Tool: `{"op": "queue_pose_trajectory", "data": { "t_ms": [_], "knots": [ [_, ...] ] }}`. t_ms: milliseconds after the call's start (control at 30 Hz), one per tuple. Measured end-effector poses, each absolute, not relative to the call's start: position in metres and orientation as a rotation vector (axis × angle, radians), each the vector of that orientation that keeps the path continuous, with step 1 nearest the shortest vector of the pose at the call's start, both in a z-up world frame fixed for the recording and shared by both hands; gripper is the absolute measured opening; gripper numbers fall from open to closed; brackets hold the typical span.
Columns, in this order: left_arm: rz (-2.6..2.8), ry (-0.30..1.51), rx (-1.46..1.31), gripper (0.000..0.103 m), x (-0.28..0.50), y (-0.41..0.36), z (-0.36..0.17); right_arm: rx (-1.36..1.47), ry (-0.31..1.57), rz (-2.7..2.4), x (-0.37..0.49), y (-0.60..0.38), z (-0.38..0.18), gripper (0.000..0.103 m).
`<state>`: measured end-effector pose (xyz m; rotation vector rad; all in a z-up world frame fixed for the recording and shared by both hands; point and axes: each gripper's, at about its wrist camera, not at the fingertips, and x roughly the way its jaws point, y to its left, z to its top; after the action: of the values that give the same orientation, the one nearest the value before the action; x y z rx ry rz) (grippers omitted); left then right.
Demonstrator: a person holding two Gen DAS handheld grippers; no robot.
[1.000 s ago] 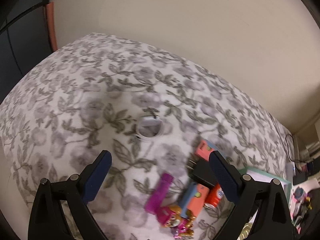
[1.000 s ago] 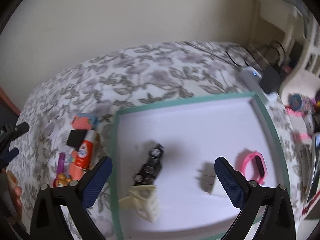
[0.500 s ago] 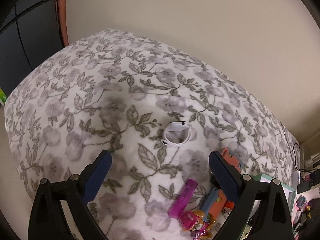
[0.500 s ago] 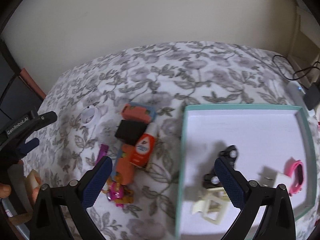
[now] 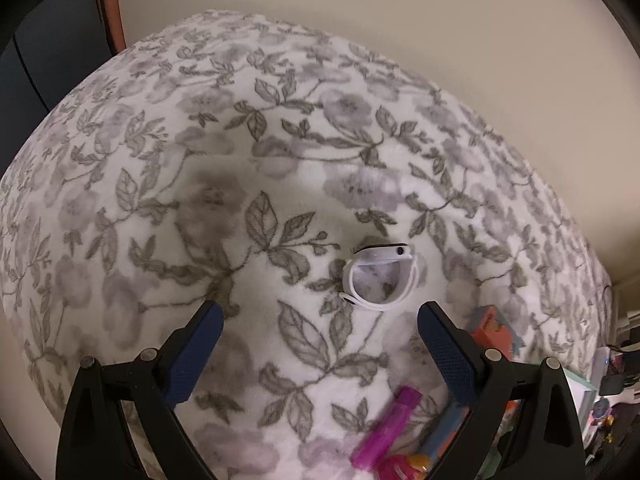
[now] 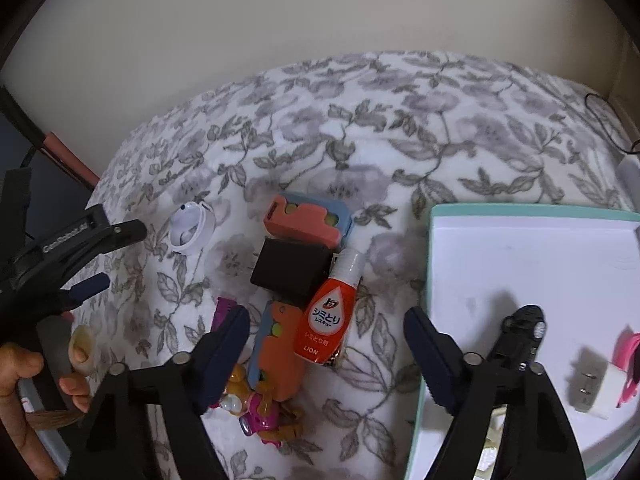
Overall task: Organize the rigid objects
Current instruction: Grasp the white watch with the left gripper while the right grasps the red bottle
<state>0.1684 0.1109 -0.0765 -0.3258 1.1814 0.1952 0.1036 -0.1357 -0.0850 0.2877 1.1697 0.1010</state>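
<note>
The white band (image 5: 380, 276), a closed loop with a small dark button on its flat top, lies by itself on the floral blanket (image 5: 240, 160), well apart to the left of the other loose items, which is probably why the left gripper (image 5: 318, 354) points at it: its jaws stand wide apart and hold nothing, with the band just ahead of them and a little right of centre. The right gripper (image 6: 326, 354) is likewise spread and empty, hanging over the cluster where a red bottle (image 6: 330, 312) leans against a black block (image 6: 290, 274), with coral-and-blue cases (image 6: 308, 220) above and below them and a pink toy figure (image 6: 260, 416) at the near end. Right of this heap sits the teal-rimmed tray (image 6: 428, 280), which already holds a black toy car (image 6: 520, 336), a white plug (image 6: 596, 388) and a pink band (image 6: 628, 356), so it reads as the collecting place. Judging by that, each gripper is lined up for its own pick.
</note>
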Motion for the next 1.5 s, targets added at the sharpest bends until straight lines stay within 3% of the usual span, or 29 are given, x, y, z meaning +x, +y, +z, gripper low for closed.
{"op": "queue_pose_trajectory", "data": {
  "t_ms": [300, 400, 467, 633, 700, 767, 1500],
  "knots": [
    [0.186, 1.194, -0.286, 0.088, 0.194, 0.106, -0.098, 0.294, 1.234, 0.089, 0.116, -0.135, -0.100, 0.050],
    [0.183, 1.201, -0.273, 0.070, 0.201, 0.104, -0.106, 0.299, 1.247, 0.085, 0.117, -0.136, -0.103, 0.048],
    [0.178, 1.212, -0.267, 0.066, 0.205, 0.101, -0.114, 0.302, 1.261, 0.082, 0.118, -0.137, -0.105, 0.045],
    [0.172, 1.218, -0.221, 0.044, 0.208, 0.092, -0.123, 0.297, 1.283, 0.093, 0.118, -0.132, -0.108, 0.033],
    [0.170, 1.209, -0.219, 0.022, 0.207, 0.092, -0.122, 0.290, 1.287, 0.100, 0.117, -0.130, -0.109, 0.028],
    [0.153, 1.210, -0.249, 0.013, 0.205, 0.095, -0.123, 0.272, 1.284, 0.100, 0.117, -0.129, -0.108, 0.028],
    [0.095, 1.149, -0.241, 0.011, 0.145, 0.072, -0.066, 0.364, 1.215, 0.103, 0.070, -0.158, -0.068, 0.022]
  ]
}}
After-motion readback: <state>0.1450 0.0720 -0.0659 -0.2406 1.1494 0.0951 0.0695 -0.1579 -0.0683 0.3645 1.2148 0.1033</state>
